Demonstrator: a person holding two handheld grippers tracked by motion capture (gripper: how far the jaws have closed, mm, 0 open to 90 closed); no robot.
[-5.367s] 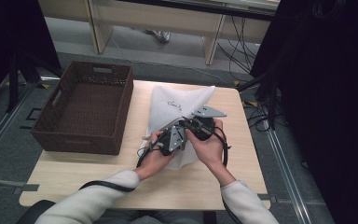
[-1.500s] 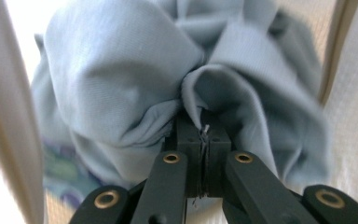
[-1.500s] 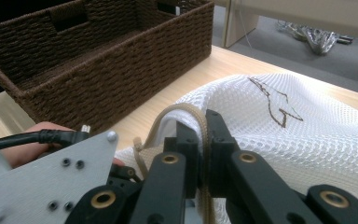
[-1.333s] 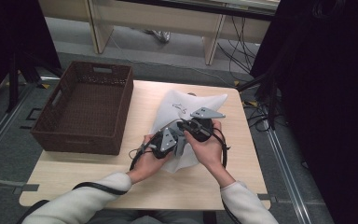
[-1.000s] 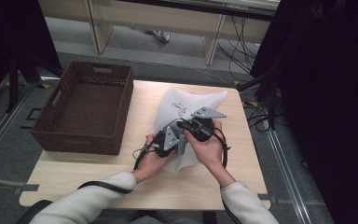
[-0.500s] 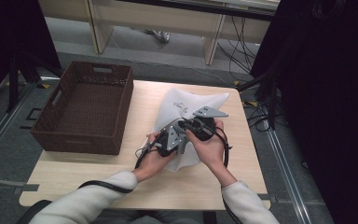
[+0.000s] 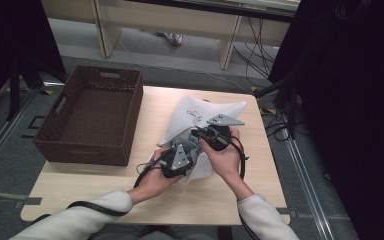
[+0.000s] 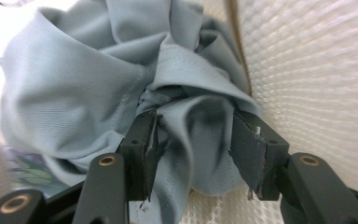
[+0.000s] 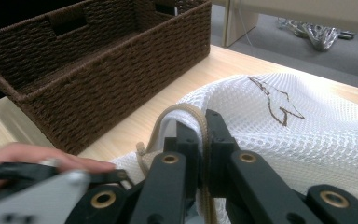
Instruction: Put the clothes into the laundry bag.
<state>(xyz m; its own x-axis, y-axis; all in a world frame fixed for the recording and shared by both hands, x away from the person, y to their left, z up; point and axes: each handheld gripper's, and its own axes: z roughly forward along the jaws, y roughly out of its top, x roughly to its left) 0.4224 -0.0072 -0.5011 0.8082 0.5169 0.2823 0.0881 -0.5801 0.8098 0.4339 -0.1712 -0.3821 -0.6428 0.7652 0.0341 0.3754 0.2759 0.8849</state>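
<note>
A white mesh bag (image 7: 206, 107) with a brown print lies on the wooden table (image 7: 150, 202). My right gripper (image 7: 198, 134) is shut on the bag's rim, pinching mesh and tan drawstring (image 9: 193, 111) between its jaws (image 9: 203, 135). My left gripper (image 7: 191, 146) sits close to its left at the bag's mouth. Its jaws clamp a bunched grey-blue cloth (image 8: 121, 70), with my left gripper (image 8: 196, 144) pressing it against the bag's mesh (image 8: 317, 70). The cloth also peeks out as a grey patch (image 7: 186, 136) between both grippers.
A dark brown wicker basket (image 7: 87, 149) stands at the table's left, its inside bare; it appears beyond the bag (image 9: 98, 74). Bare tabletop lies in front of the hands and to the right. Cables trail on the floor right of the table.
Over the last second both grippers have stayed almost in place at the bag's mouth. Since the earliest frame the bag's far end has spread slightly to the right.
</note>
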